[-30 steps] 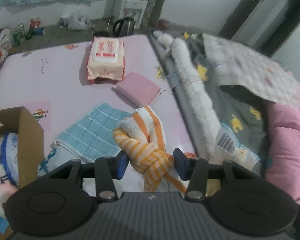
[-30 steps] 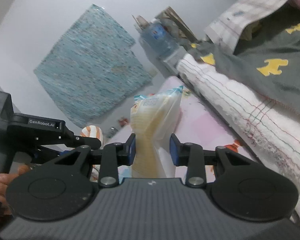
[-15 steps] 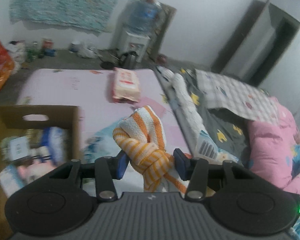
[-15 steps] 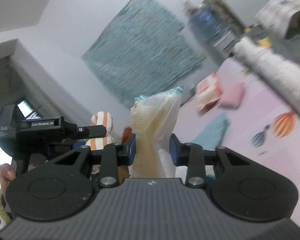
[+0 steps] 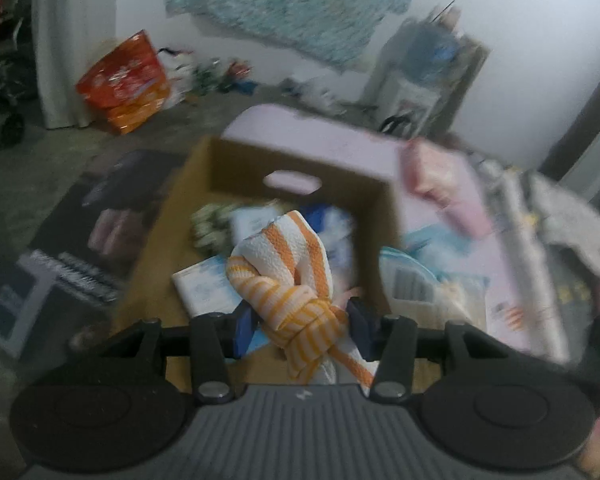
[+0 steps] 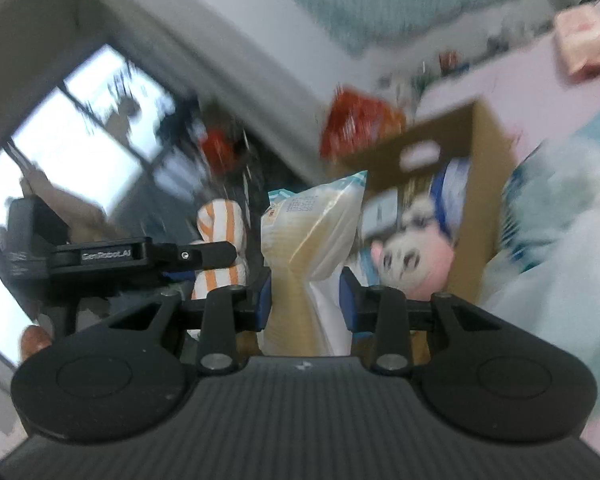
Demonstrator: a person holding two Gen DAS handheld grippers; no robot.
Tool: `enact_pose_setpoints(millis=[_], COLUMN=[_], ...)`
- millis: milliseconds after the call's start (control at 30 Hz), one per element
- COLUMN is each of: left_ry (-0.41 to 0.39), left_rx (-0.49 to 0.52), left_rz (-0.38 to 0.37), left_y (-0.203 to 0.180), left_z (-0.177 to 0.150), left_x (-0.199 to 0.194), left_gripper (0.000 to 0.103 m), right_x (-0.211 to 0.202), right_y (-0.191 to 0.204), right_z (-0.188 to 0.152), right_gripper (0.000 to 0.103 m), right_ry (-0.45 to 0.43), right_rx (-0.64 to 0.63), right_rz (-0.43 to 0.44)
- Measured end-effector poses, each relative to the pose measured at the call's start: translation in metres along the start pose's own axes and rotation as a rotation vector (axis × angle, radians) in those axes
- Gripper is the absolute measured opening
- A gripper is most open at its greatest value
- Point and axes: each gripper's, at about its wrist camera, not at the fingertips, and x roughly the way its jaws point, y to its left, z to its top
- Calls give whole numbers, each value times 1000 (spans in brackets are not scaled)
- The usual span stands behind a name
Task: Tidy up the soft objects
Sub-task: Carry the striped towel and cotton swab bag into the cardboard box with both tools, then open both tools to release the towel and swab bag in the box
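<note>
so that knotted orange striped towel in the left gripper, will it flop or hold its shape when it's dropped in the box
The towel, clamped in the left gripper, probably holds its lump: the knot keeps it bunched. Its loose tail hangs limp below the jaws, so that end should flop. It looks light and should land softly in the cardboard box.

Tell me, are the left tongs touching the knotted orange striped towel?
Touching. In the left wrist view, both pads of the left tongs press the orange striped towel at its knot.

A pink mat (image 5: 300, 128) carries an open cardboard box (image 5: 236, 168) and, seemingly, pink packs (image 5: 431, 172).
</note>
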Motion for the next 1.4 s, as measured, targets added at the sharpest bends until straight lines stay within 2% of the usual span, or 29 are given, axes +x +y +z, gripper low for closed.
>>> enact_pose_setpoints(millis=[100,267,400,500,567,633,733,800,900,1133,1300,1367,1400], left_ry=[79,167,245,250,261,278,290,282,273,254,243,230,223], left_rx=[23,159,248,326,341,336,340,369,387,402,371,364,356], left_rz=[34,147,189,252,283,273,274,289,290,310,294,284,277], left_y=[19,32,35,34,36,41,45,44,42,42,44,43,42], left_z=[-8,-23,-33,-41,-41,-40,-40,-40,-38,-38,-35,-34,-33], left_x=[29,70,97,108,116,121,122,120,116,111,104,99,95], left_gripper=[50,50,50,52,55,55,55,59,63,60,65,71,73], right_x=[48,105,133,156,166,172,174,176,180,195,188,178,173], right_y=[8,14,5,2,-3,-8,-10,-12,-18,-23,-19,-17,-17], right_z=[-2,-15,-14,-17,-18,-19,-19,-20,-23,-28,-26,-23,-21], right_gripper=[32,33,35,36,42,46,46,46,35,32,36,49,51], right_ry=[134,330,427,487,527,531,528,531,548,547,525,498,481], right_rx=[-27,-72,-99,-110,-102,-89,-91,-98,-81,-13,-22,-11,-8], right_rz=[-57,-171,-214,-223,-236,-265,-277,-283,-283,-241,-233,-208,-199])
